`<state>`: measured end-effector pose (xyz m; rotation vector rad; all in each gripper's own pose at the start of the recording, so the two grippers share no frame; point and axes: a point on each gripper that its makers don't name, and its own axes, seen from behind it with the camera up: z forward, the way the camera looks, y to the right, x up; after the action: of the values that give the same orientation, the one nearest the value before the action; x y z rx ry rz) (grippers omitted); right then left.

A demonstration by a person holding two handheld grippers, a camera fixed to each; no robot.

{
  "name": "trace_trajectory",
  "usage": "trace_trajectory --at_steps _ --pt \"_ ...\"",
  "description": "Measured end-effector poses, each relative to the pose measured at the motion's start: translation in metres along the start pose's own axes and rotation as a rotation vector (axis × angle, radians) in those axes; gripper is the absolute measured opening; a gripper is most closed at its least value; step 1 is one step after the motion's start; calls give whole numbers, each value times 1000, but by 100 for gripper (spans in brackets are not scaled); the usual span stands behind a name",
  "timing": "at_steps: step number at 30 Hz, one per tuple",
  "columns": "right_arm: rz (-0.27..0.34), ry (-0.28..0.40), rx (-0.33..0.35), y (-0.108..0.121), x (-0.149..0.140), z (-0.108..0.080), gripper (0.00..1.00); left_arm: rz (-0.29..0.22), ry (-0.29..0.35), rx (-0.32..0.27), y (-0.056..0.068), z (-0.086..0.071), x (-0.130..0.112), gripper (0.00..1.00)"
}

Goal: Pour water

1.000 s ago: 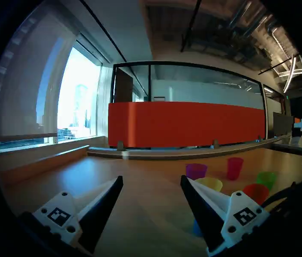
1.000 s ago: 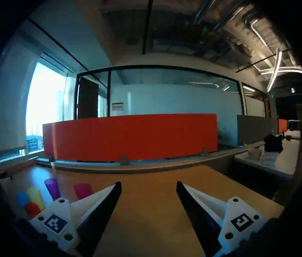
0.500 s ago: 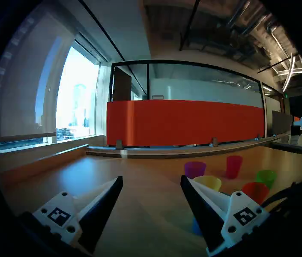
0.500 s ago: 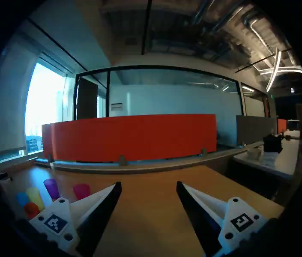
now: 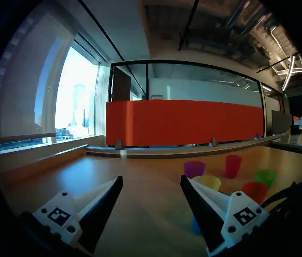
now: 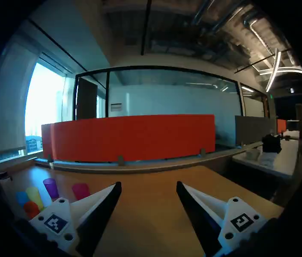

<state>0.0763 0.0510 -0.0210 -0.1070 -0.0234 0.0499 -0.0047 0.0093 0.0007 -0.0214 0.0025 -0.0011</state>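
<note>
Cups [image 5: 194,168] cluster right of the left gripper [image 5: 151,177], left of the right gripper [image 6: 148,184], both spread apart.

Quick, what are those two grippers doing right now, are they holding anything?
Left gripper: open, holding nothing.
Right gripper: open, holding nothing.

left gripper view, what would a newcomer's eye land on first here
The long orange partition along the far edge of the wooden table grabs the eye first, with the bright window to its left. Next come the coloured cups at right on the table: purple cup, pink cup, green cup, yellow cup and red cup. The left gripper sits open at the bottom, holding nothing.
</note>
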Motion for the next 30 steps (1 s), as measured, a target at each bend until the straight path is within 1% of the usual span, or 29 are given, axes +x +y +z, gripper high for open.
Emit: trace_trajectory --at_steps 6,10,15,18,21,24,27,30 --pt "-6 4 4 2 -1 -3 100 0 -1 -1 0 0 0 100" --pt "-27 24 11 0 3 -5 100 1 -1 0 0 0 -1 100" --pt "-71 45 31 -9 4 -6 100 1 -1 0 -1 0 0 100" --pt "-111 55 51 -18 -1 -6 99 1 -1 0 -1 0 0 100" --pt "-137 70 63 -26 -5 -4 99 1 -1 0 -1 0 0 100" --pt "-134 89 70 -32 -10 -4 99 2 -1 0 -1 1 0 100" --pt "-112 97 86 -36 -20 -3 99 2 -1 0 -1 1 0 100" --pt "-90 90 86 -35 -32 0 99 2 -1 0 0 0 0 100"
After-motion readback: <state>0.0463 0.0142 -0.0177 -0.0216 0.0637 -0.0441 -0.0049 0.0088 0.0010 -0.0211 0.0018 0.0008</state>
